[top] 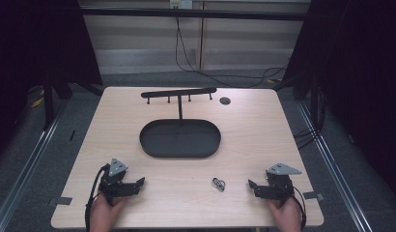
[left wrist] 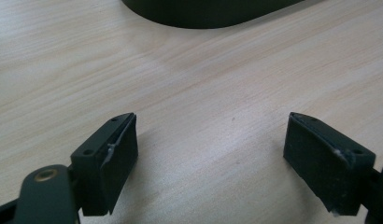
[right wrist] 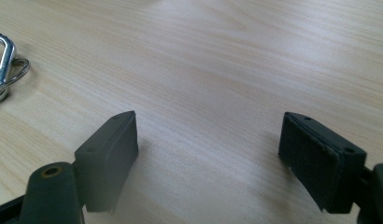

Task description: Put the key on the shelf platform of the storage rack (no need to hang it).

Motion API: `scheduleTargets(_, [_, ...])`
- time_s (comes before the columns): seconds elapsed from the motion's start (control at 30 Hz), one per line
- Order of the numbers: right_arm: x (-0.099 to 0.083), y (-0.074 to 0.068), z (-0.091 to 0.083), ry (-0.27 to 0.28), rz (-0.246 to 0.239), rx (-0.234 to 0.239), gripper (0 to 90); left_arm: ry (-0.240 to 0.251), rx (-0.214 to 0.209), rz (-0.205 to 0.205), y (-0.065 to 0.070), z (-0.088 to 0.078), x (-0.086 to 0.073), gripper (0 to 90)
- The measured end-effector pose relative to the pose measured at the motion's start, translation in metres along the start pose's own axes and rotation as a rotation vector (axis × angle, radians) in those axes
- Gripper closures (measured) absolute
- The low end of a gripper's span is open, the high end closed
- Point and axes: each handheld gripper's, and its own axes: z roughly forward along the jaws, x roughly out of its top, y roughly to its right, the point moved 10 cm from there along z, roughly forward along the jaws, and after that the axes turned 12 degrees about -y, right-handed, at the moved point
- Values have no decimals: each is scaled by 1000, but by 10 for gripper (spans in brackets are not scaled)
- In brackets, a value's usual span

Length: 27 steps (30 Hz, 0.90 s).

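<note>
Both grippers, left [top: 139,182] and right [top: 251,184], gape empty; carabiner [top: 218,184] untouched at six o'clock of tray [top: 152,145].

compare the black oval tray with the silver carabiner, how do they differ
The black oval tray is matte and dark; the silver carabiner is shiny metal. The tray is far bigger, the carabiner a small clip. The tray sits mid-table with a rack post rising from its far part; the carabiner lies nearer the person, closer to the right gripper than to the left gripper. Both rest on the wooden table, untouched.
</note>
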Motion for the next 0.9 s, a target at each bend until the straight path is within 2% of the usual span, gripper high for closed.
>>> scheduleTargets(0.33, [0,-1,0,3,-5,4,203,3,0,-4,0,0,0,175])
scheduleTargets(0.5, [-1,-4,-2,-8,-16,16,229,2,-1,-4,0,0,0,175])
scheduleTargets(0.53, [-1,-7,-3,-27,-24,26,270,3,0,-4,0,0,0,175])
scheduleTargets(0.57, [-1,-7,-3,-27,-24,26,270,3,0,-4,0,0,0,175])
scheduleTargets(0.6, [0,-15,-6,-41,-32,69,307,2,-1,-4,0,0,0,175])
scheduleTargets(0.7, [3,-23,-9,-42,-47,92,308,2,0,-3,0,0,0,175])
scheduleTargets(0.73, [6,-33,-13,-42,-59,131,322,2,0,-4,0,0,0,175])
scheduleTargets(0.77, [6,-33,-13,-42,-59,131,322,2,0,-4,0,0,0,175])
scheduleTargets(0.8, [8,-43,-15,-44,-82,156,333,2,0,-4,0,0,0,175])
scheduleTargets(0.83, [8,-43,-15,-44,-82,156,333,3,0,-4,0,0,0,175])
scheduleTargets(0.87, [10,-53,-16,-51,-110,185,365,2,-1,-4,0,0,0,175])
scheduleTargets(0.9, [10,-53,-16,-51,-110,185,365,2,-1,-4,0,0,0,175])
